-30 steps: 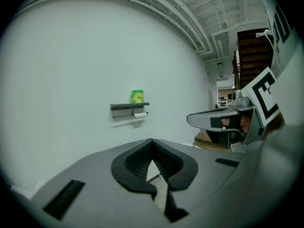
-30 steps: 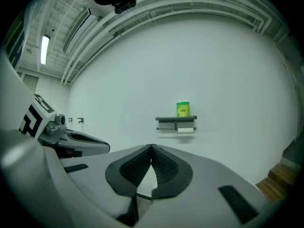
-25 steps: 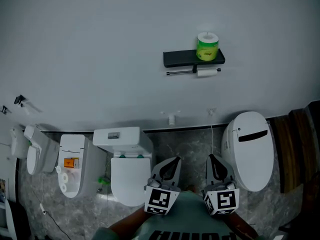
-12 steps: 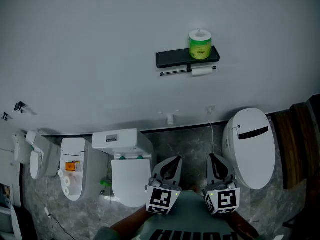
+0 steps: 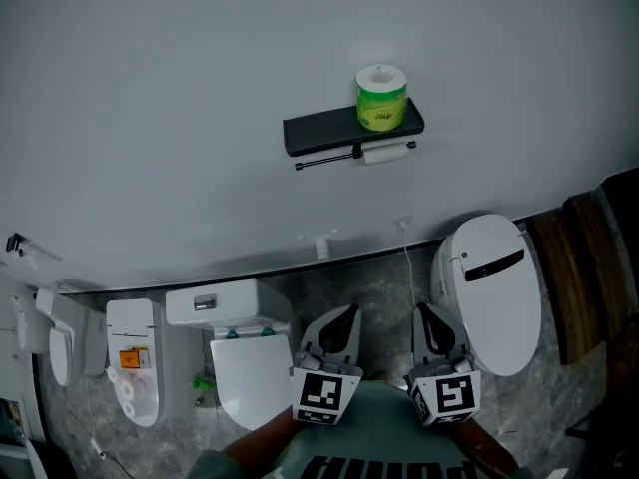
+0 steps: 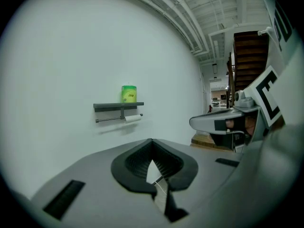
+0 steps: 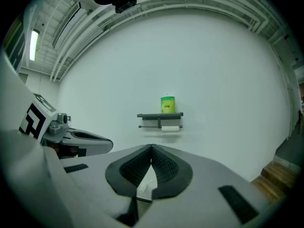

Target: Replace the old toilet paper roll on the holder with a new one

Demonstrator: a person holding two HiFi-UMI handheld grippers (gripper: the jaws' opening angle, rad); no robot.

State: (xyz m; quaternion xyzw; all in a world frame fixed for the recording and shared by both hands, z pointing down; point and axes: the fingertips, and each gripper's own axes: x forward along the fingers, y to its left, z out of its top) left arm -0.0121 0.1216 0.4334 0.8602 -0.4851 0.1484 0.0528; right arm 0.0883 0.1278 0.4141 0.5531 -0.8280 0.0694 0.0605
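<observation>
Nearest, a strip of grey floor (image 5: 384,287) is left open between the open toilet (image 5: 245,372) and the closed-lid toilet (image 5: 489,287); beyond, the wall (image 5: 180,88) is bare around the black shelf holder (image 5: 324,132). The forearms are cut off below. The left gripper (image 5: 339,332) and right gripper (image 5: 431,329) are held side by side, jaws pressed together, empty, well apart from the holder. There the green-wrapped new roll (image 5: 380,98) is stood upright, and the old roll (image 5: 385,153) is hung just beneath, its remaining paper too small to judge.
</observation>
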